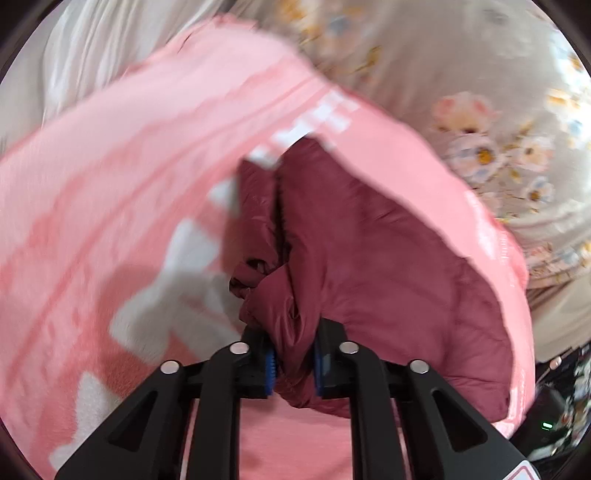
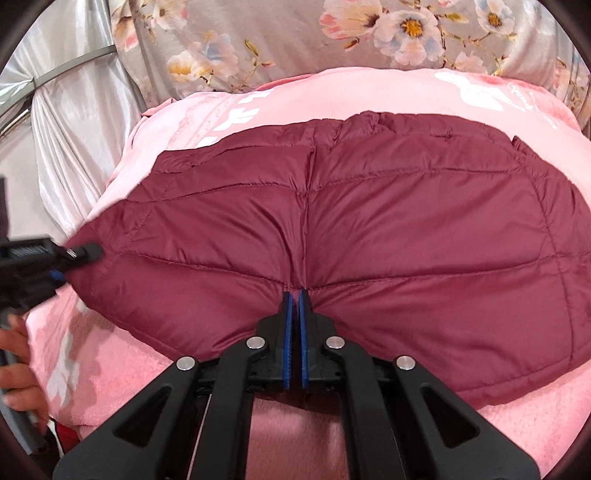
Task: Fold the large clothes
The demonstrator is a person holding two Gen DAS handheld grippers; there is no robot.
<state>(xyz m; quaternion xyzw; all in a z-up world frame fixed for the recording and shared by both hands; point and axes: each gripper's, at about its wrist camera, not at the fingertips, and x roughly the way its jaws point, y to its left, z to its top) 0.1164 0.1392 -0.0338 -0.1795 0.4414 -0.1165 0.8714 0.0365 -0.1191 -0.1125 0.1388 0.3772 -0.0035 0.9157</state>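
Where both claws pinch, the quilted maroon jacket puckers.

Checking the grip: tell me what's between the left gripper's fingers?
A bunched fold of the maroon jacket, pinched between the left gripper fingers, in the left wrist view.

A pink fleece blanket with white motifs covers the bed. Behind it lies a grey floral sheet, with shiny white fabric to the left.
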